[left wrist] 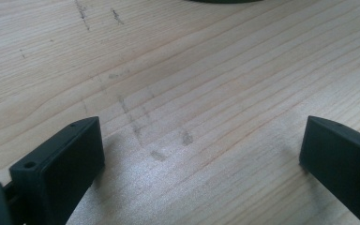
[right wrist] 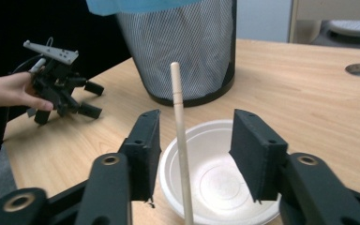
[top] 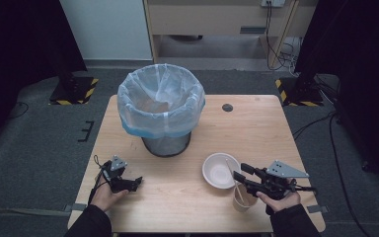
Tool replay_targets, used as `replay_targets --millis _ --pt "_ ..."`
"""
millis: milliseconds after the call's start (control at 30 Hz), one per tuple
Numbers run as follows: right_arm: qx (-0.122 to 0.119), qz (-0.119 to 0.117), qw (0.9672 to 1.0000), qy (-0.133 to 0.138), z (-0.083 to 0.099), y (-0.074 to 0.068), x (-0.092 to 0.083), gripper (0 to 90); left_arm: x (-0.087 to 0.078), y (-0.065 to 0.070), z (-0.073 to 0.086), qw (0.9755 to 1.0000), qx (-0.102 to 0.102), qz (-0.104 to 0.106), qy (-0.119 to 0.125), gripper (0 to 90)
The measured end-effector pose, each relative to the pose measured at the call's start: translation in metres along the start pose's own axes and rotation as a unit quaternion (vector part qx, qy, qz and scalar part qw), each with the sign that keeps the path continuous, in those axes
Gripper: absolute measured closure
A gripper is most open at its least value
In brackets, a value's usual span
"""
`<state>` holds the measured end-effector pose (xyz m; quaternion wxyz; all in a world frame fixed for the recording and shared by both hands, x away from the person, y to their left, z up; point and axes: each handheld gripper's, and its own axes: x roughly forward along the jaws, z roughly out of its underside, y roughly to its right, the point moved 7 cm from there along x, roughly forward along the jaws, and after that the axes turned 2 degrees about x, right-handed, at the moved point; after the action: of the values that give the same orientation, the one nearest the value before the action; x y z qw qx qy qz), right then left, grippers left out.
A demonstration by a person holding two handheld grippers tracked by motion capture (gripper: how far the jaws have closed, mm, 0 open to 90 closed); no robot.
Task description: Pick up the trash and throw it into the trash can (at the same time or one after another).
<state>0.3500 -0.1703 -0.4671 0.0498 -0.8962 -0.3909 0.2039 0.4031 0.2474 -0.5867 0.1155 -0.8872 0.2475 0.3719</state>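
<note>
Stick (right wrist: 180, 140) foot hidden below right gripper (right wrist: 194, 154)

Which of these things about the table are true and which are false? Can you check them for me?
1. The bin has a plastic bag in it. True.
2. The white bowl is full of soup. False: it looks empty.
3. A thin stick stands between the fingers of the right gripper. True; the fingers do not press on it yet.
4. The left gripper holds a spoon. False: its fingers are wide apart over bare wood.
5. The bowl sits inside the bin. False: it sits on the table, in front of the bin.
</note>
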Motion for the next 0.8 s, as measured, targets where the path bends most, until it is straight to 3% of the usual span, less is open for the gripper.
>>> replay_targets --millis 233,800 --pt "0.005 -0.007 0.9998 -0.018 0.004 -0.003 0.004 61.2 0.000 0.000 0.000 1.0000 0.000 0.000 0.000 0.0" --pt "-0.008 -0.001 0.9984 -0.055 0.014 -0.004 0.012 73.7 0.000 0.000 0.000 1.0000 0.000 0.000 0.000 0.0"
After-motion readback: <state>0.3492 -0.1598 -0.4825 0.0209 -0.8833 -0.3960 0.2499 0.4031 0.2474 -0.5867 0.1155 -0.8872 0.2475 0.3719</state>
